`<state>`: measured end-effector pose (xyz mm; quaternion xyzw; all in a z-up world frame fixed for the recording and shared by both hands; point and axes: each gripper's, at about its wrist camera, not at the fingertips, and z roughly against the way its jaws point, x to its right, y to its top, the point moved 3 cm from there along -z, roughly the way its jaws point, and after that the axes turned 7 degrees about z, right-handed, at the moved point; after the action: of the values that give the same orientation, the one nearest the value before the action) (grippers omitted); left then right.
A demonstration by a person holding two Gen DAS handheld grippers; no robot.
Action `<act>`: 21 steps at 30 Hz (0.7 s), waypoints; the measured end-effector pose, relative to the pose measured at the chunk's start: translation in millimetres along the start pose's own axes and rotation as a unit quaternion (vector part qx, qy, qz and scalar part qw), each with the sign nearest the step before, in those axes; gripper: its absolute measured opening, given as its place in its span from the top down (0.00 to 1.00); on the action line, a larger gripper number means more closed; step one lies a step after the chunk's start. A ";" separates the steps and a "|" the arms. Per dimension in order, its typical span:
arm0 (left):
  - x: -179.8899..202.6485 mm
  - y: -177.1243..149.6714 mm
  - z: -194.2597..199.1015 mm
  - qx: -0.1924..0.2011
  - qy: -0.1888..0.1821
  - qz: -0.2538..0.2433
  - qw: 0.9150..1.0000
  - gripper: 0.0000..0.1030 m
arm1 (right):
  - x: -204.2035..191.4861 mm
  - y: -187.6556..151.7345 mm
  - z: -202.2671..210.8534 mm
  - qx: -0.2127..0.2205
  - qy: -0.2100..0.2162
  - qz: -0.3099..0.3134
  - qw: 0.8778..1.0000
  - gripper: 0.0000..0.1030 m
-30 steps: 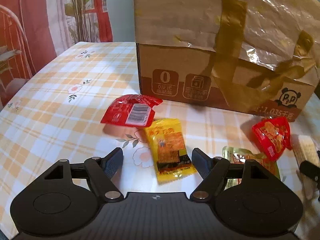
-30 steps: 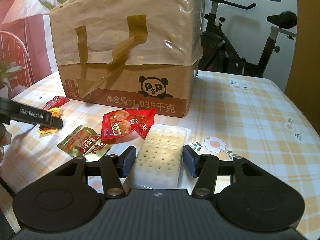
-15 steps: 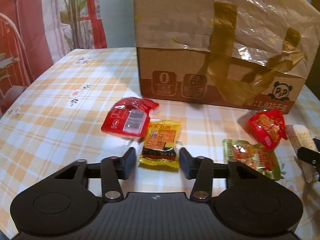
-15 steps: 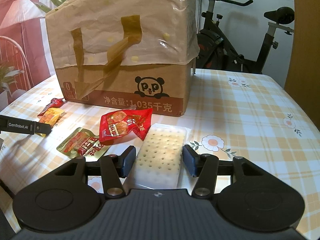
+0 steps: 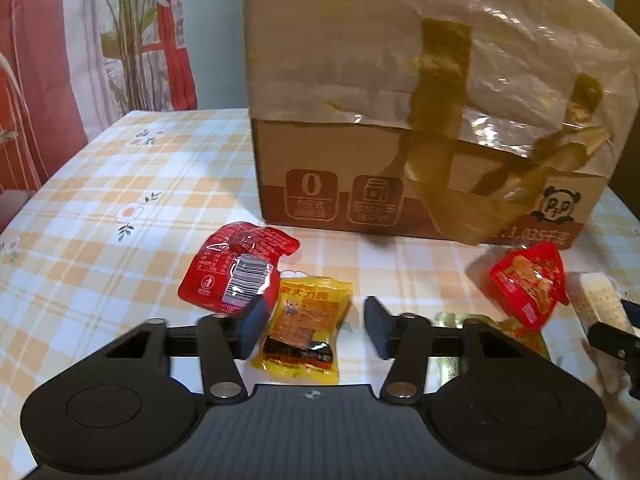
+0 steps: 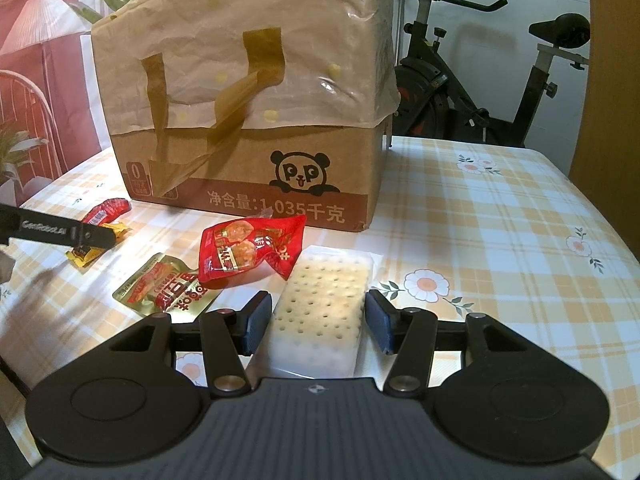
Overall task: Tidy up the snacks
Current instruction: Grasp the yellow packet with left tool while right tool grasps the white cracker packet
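On a table (image 6: 500, 216) covered in a yellow checked cloth with daisies, two hand-held grippers work among scattered snack packets in front of a cardboard box (image 6: 256, 184) printed with a panda and draped in crinkled paper and brown tape.

The left gripper (image 5: 310, 326) is spread around a yellow snack packet (image 5: 306, 330); its left pad appears to touch the packet's edge while a gap shows on the right. Just behind and to the left, touching the yellow packet, lies a red packet with a barcode (image 5: 236, 268).

The right gripper (image 6: 316, 322) straddles a clear-wrapped white cracker pack (image 6: 324, 312), jaws parted, with slim gaps on both sides as far as the fisheye view allows. Against the pack's far left corner rests a red packet showing fried pieces (image 6: 250, 252), which overlaps a gold foil pouch (image 6: 164, 290) lying flat to its left.

An exercise bike (image 6: 480, 92) stands beyond the table at the right; a red-and-white curtain (image 5: 60, 80) hangs at the left.
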<state>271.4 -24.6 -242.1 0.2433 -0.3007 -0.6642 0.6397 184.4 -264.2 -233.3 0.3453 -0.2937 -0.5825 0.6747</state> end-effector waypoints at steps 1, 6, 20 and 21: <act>-1.9 -1.4 -2.3 -0.003 0.004 0.003 1.000 0.61 | 0.2 -0.4 -0.2 0.000 0.000 0.000 1.000 0.47; -0.5 -13.7 10.4 0.004 -0.011 -0.006 1.000 0.64 | 0.6 -0.8 -0.5 0.000 0.002 -0.001 1.000 0.47; 13.2 -28.3 18.0 0.009 -0.060 -0.042 0.997 0.64 | 1.1 -0.8 -1.1 -0.001 0.002 -0.002 1.000 0.47; 15.4 -29.9 19.5 0.011 -0.057 -0.048 0.997 0.63 | 1.3 -0.9 -1.5 -0.001 0.002 -0.003 1.000 0.47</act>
<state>235.6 -38.1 -248.8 0.2265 -0.3320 -0.7037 0.5860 185.2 -265.4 -234.9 0.3467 -0.2901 -0.5843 0.6740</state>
